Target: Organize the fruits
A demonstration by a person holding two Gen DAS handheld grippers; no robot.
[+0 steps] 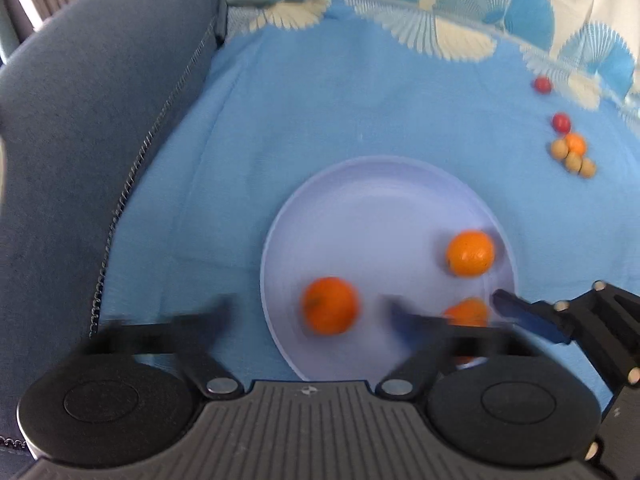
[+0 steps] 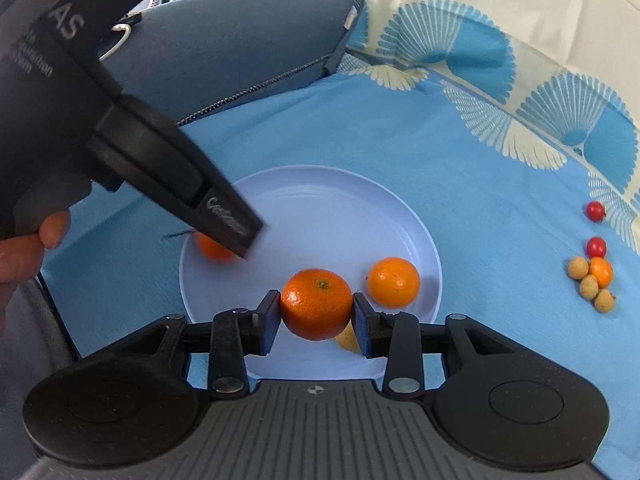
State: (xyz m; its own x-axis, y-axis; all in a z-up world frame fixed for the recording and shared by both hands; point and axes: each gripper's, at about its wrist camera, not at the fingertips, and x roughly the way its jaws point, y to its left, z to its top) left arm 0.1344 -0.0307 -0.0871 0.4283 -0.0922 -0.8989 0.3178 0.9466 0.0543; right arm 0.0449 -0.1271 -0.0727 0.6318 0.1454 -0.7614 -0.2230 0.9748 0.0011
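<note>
Left wrist view: left tongs (image 1: 308, 312) stand wide apart, blurred, nothing gripped; one orange (image 1: 330, 306) lies between the fingers on the plate (image 1: 360, 200). A 2nd orange (image 1: 470, 253) sits at the plate's right side, a 3rd partly hidden behind a finger. Small fruits (image 1: 572, 152) cluster far right on the blue cloth (image 1: 320, 100).

Right wrist view: right tongs (image 2: 316, 314) are clamped on an orange (image 2: 316, 304) over the plate's (image 2: 320, 184) near edge, pads touching both sides. Another orange (image 2: 394, 282) lies just right. The left tool (image 2: 168, 168) reaches in over the plate w/ a hand (image 2: 24, 248) at far left.
</note>
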